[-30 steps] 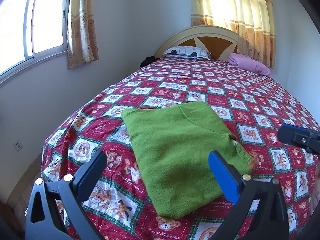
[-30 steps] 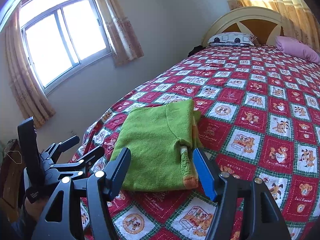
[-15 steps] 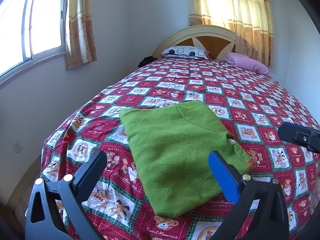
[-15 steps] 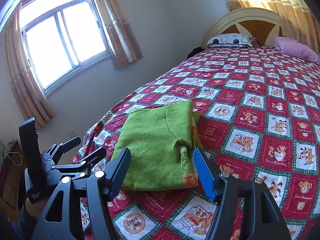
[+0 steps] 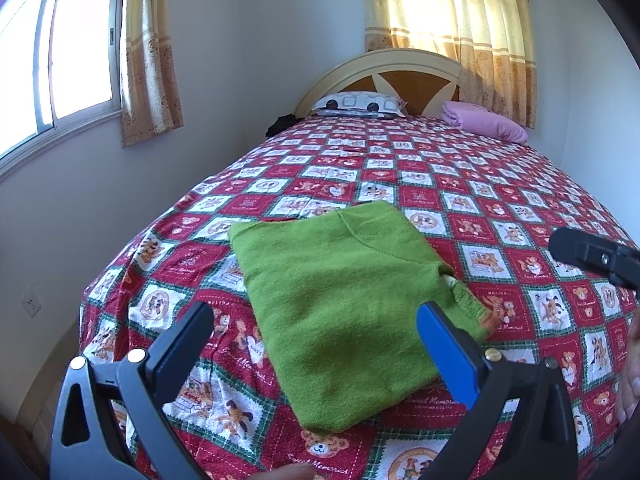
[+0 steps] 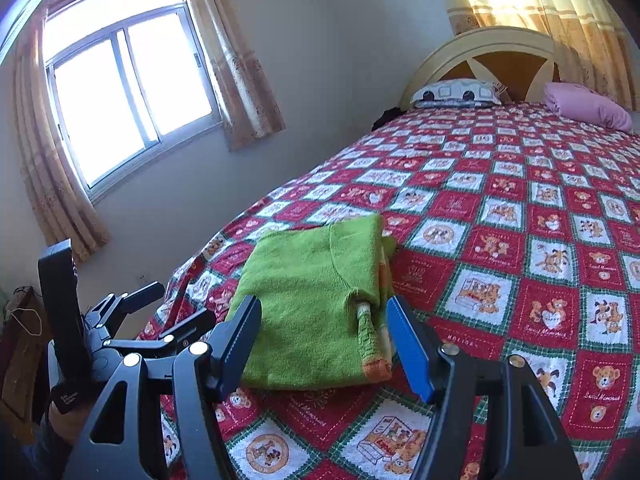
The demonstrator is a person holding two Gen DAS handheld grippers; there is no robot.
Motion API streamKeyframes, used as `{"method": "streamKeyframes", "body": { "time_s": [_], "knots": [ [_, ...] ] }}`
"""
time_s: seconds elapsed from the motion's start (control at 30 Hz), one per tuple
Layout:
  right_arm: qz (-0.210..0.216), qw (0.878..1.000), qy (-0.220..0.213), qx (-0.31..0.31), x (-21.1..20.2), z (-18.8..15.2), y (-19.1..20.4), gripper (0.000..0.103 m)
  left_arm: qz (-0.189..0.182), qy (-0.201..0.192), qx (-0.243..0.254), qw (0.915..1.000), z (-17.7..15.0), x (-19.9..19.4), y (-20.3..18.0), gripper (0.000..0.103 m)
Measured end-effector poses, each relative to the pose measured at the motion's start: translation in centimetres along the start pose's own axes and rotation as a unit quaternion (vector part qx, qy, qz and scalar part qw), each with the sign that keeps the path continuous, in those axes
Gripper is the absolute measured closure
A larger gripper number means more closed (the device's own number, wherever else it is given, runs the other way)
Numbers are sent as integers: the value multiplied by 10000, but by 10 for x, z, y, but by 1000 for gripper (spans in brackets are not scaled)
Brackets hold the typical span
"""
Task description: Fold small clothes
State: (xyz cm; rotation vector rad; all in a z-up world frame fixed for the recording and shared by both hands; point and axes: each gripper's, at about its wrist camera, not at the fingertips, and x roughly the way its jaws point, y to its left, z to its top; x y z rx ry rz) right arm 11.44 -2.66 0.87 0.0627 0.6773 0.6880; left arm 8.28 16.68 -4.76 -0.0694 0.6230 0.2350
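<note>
The bed [image 5: 460, 184] fills most of the room, spread with a red, white and green patchwork cover printed with little bears. At its far end there's the cream and brown headboard [image 5: 384, 72], a patterned pillow [image 5: 358, 103] on the left and a pink folded cloth [image 5: 486, 122] on the right. A bright window [image 6: 128, 96] with tan curtains [image 6: 236, 64] sits in the wall beside the bed.

Near the foot corner of the bed lies the green sweater [image 5: 336, 304], folded into a neat rectangle, flat on the cover, a ribbed orange-edged cuff [image 6: 370, 354] poking out along its right side.

Both claws hang above the near edge of the sweater. The left gripper [image 5: 312, 344] has its jaws spread wide, nothing between the pads, clear of the fabric. The right gripper [image 6: 320, 338] is also held apart, roughly as wide as the folded sweater looks from here, gripping nothing.
</note>
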Motion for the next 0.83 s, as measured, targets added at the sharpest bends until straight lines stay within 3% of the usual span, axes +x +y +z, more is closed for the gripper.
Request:
{"method": "streamKeyframes", "body": {
  "time_s": [0.23, 0.83],
  "knots": [
    [-13, 9998, -208, 28, -8, 3, -2, 37, 50, -151, -32, 9999, 6, -7, 3, 0],
    [29, 10000, -49, -23, 0, -5, 3, 37, 365, -252, -240, 9987, 7, -4, 24, 0]
  ]
}}
